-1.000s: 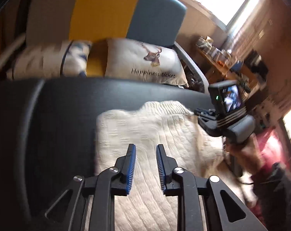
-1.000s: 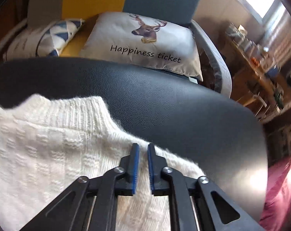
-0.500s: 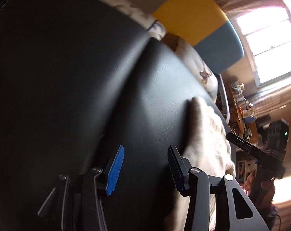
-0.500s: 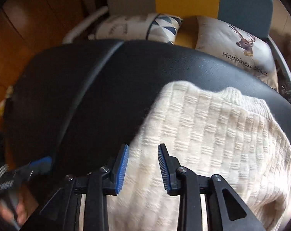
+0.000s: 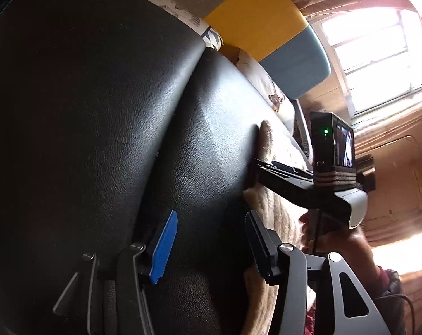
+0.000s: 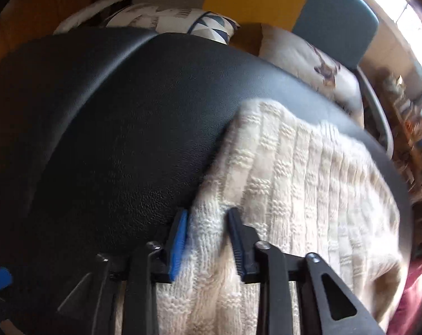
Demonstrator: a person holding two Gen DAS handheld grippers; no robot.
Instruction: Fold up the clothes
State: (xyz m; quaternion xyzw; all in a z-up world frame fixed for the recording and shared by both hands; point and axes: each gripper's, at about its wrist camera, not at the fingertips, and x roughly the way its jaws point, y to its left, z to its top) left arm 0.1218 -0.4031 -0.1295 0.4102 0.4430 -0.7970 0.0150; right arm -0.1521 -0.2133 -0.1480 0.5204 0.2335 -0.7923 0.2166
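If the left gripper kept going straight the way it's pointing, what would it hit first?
Most likely the black leather surface: the left gripper is open with only that leather between its fingers. The cream sweater lies just beside its right finger, so depth leaves some doubt.

Home living room: sofa (image 6: 336, 22) with deer cushion (image 6: 308, 58), sunlit window (image 5: 378, 55)

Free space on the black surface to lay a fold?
Bare black leather surface is free left of the cream knitted sweater, back to the triangle-patterned cushion. Crowded on the right: the sweater covers that side, with the right gripper straddling its edge.
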